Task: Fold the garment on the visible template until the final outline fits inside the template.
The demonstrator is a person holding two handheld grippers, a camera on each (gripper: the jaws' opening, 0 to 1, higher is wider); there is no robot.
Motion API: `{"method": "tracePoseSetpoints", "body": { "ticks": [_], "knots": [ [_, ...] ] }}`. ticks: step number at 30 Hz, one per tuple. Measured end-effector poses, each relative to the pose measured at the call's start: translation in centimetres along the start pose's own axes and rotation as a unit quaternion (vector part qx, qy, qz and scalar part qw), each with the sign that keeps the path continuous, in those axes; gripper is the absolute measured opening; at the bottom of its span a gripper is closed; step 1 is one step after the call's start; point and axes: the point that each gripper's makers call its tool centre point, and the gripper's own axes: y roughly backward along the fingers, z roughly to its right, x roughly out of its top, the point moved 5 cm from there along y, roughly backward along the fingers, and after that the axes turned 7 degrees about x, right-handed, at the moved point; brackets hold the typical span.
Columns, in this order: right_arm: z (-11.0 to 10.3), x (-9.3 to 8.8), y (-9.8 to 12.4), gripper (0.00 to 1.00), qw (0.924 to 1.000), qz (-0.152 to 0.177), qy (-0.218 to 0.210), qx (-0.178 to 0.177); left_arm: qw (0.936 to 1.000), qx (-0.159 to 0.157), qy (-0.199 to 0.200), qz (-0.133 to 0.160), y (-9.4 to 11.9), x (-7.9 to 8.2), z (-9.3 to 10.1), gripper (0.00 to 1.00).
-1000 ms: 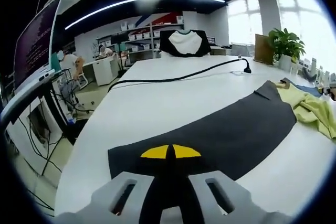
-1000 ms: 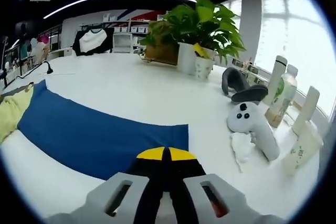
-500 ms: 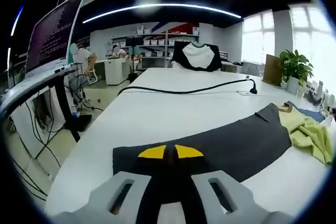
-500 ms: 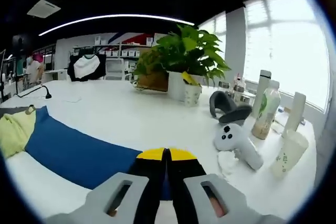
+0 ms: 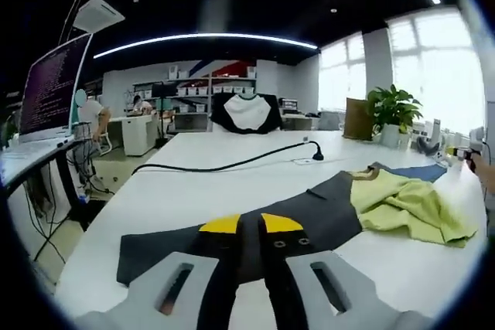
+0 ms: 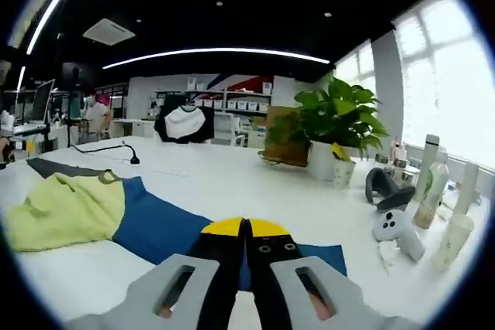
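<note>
Left claw closed over the dark mat, right claw closed over the blue mat, yellow shirt crumpled between them.

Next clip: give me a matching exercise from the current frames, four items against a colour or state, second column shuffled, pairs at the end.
Column one:
1. garment
2. left gripper
3. cable
4. potted plant

Column two:
A. black, trailing across the table
B. green, standing upright
C. yellow-green, crumpled on the dark and blue mat
D. jaws closed together

Pairs: 1-C, 2-D, 3-A, 4-B
</note>
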Motion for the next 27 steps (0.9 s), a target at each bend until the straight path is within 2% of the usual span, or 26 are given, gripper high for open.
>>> {"method": "tracePoseSetpoints", "body": {
  "ticks": [2,3,4,5,6,8,14,16,19,21,25,27],
  "knots": [
    [-1.8,-0.2,0.3,0.0,0.9993,-0.011,-0.023,0.026,1.0,-0.005,-0.002,0.005,0.5,0.2,0.8,0.07],
    [-2.8,0.0,0.6,0.0,0.998,-0.006,-0.04,0.049,0.9998,-0.011,0.004,0.014,0.9,0.5,1.2,0.07],
    [-4.1,0.5,0.8,0.0,0.9957,0.01,-0.041,0.083,0.9997,-0.015,0.007,0.02,1.1,0.7,1.6,0.07],
    [-5.7,0.8,1.1,0.0,0.9909,0.013,-0.025,0.131,0.9995,-0.018,0.008,0.024,1.4,0.8,2.0,0.07],
    [-6.3,0.6,1.4,0.0,0.9896,-0.001,-0.036,0.14,0.9994,-0.018,0.009,0.028,1.7,0.8,2.4,0.07],
    [-7.1,0.8,1.6,0.0,0.9904,0.0,-0.033,0.135,0.9991,-0.019,0.013,0.035,2.0,0.8,3.3,0.07],
    [-11.0,1.5,2.3,0.0,0.9887,0.016,-0.016,0.148,0.9976,-0.031,0.04,0.048,3.0,0.1,6.8,0.07],
    [-12.5,1.3,2.5,0.0,0.9862,0.002,-0.018,0.164,0.9972,-0.047,0.041,0.042,3.4,-0.6,8.6,0.07],
    [-14.2,1.2,3.0,0.0,0.9829,0.005,-0.029,0.182,0.9963,-0.067,0.041,0.035,3.9,-1.2,10.4,0.07],
    [-14.9,1.1,3.2,0.0,0.9831,0.001,-0.034,0.18,0.9956,-0.082,0.035,0.029,4.3,-1.6,11.9,0.07],
    [-16.6,1.0,3.9,0.0,0.9776,0.0,-0.039,0.207,0.994,-0.104,0.019,0.028,5.2,-2.0,14.0,0.07],
    [-17.5,1.1,4.3,0.0,0.9762,0.004,-0.028,0.215,0.9929,-0.115,0.019,0.027,5.7,-2.2,14.8,0.07]
  ]
}}
